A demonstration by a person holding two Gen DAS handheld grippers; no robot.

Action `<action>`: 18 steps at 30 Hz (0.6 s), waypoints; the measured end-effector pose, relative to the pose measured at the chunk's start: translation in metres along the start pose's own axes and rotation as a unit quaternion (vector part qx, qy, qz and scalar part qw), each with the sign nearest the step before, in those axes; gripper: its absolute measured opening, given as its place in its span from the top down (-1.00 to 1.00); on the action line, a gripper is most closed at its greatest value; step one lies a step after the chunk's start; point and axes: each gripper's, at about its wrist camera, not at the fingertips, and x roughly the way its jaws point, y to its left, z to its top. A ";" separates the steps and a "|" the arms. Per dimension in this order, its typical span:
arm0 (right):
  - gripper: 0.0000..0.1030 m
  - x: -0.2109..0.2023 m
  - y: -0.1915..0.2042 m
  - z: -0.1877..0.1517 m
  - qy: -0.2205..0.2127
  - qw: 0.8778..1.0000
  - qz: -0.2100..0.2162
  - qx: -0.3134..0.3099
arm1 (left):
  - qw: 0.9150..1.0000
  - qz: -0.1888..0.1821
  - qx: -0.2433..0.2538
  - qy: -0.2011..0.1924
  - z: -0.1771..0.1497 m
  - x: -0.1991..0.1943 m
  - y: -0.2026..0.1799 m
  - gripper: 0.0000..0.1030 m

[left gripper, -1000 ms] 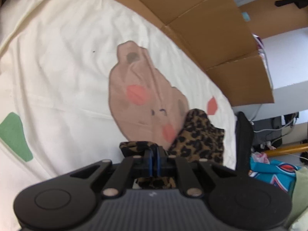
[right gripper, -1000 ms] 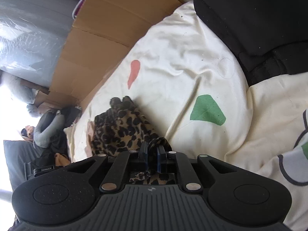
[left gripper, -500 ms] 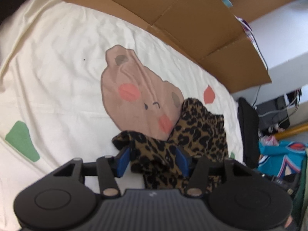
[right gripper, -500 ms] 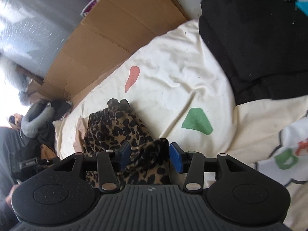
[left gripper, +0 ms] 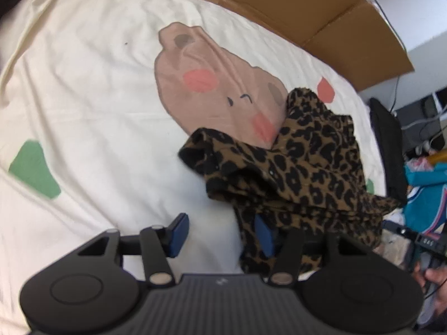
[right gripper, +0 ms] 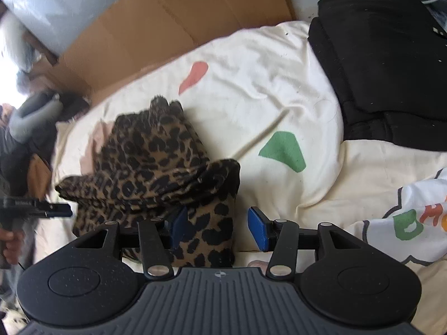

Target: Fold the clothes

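Leopard-print garment (left gripper: 304, 167) bunched in a loose heap on cream printed bedsheet (left gripper: 97, 106), partly over the brown bear-face print (left gripper: 212, 83), with cardboard (left gripper: 293, 2) along the far edge. Same heap in right wrist view (right gripper: 156, 162), layered, top fold sagging toward the camera. Left gripper (left gripper: 220, 233) spread wide, nothing pinched; cloth draped over its right finger only. Right gripper (right gripper: 215, 227) also spread wide, a flap of the print lying between the blue pads (right gripper: 258, 231) but not clamped. Black folded clothing (right gripper: 391, 61) well apart at the bed's far right; white printed fabric (right gripper: 405, 217) near the right edge.

Handling guess: thin, light, very limp, no stiffness, likely to slump and slide off an open finger. Best hold probably at a hem or corner edge, one per gripper, pinching a single layer not the bunched middle. Fold stage unclear: heap fits either a half-gathered or a just-dropped garment.
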 end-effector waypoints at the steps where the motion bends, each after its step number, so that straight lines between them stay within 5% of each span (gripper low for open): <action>1: -0.07 0.003 0.002 -0.001 0.004 1.000 -0.004 -0.007 | 1.000 0.012 0.011 0.002 0.001 0.003 -0.002 0.09; 5: -0.07 0.014 0.010 -0.002 0.008 0.999 -0.030 -0.037 | 0.999 0.032 0.037 -0.004 0.005 0.008 -0.007 0.34; 11: -0.07 0.025 0.014 0.002 0.001 0.997 -0.056 -0.051 | 0.996 0.047 0.067 -0.018 0.012 0.012 -0.015 0.33; 18: -0.07 0.023 0.021 0.020 -0.024 0.996 -0.059 -0.063 | 0.996 0.008 0.066 -0.067 0.028 -0.007 -0.025 0.19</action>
